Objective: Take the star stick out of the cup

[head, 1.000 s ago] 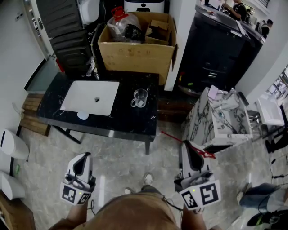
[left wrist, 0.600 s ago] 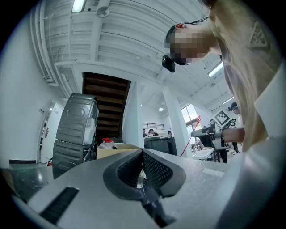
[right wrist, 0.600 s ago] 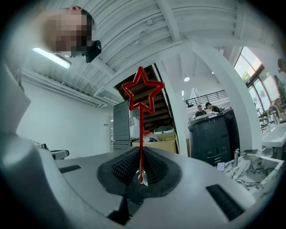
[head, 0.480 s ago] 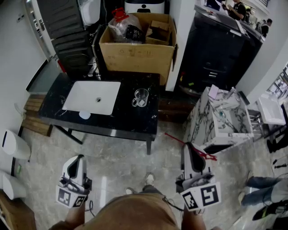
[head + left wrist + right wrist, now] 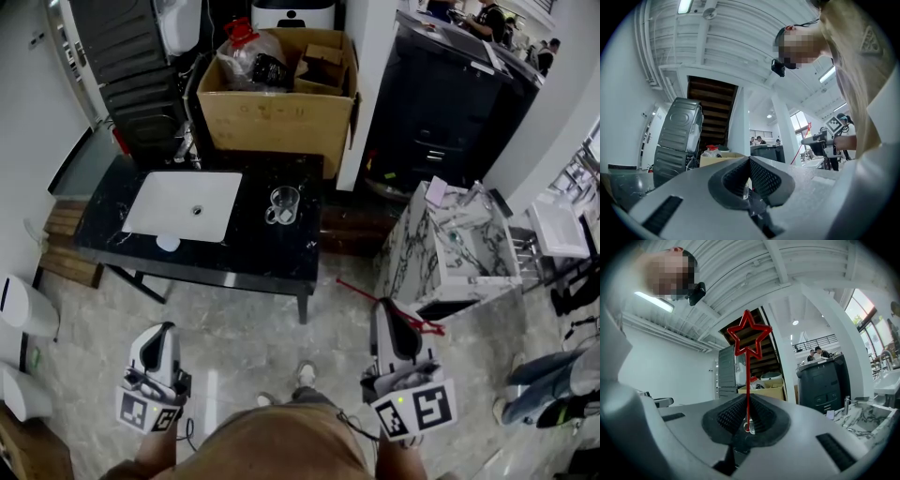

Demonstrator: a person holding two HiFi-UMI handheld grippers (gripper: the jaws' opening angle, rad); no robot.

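The clear glass cup [image 5: 284,203] stands on the black marble table [image 5: 253,255], far ahead of both grippers. My right gripper [image 5: 388,309] is shut on the thin red star stick [image 5: 361,291], held out over the floor well clear of the cup. In the right gripper view the stick [image 5: 748,390] rises from between the pads [image 5: 731,416], its open star [image 5: 749,339] at the top. My left gripper [image 5: 166,332] hangs at the lower left. Its jaws [image 5: 749,161] are closed with nothing between them.
A white basin [image 5: 183,204] is set into the table's left half. Behind the table sits a cardboard box [image 5: 277,112]. A marble-patterned unit [image 5: 450,253] stands at the right, a black cabinet [image 5: 441,103] beyond it. A white bin [image 5: 19,305] is at the far left.
The left gripper sits slightly lower and further left in the head view than a second ago. The right gripper still holds the stick in the same spot.
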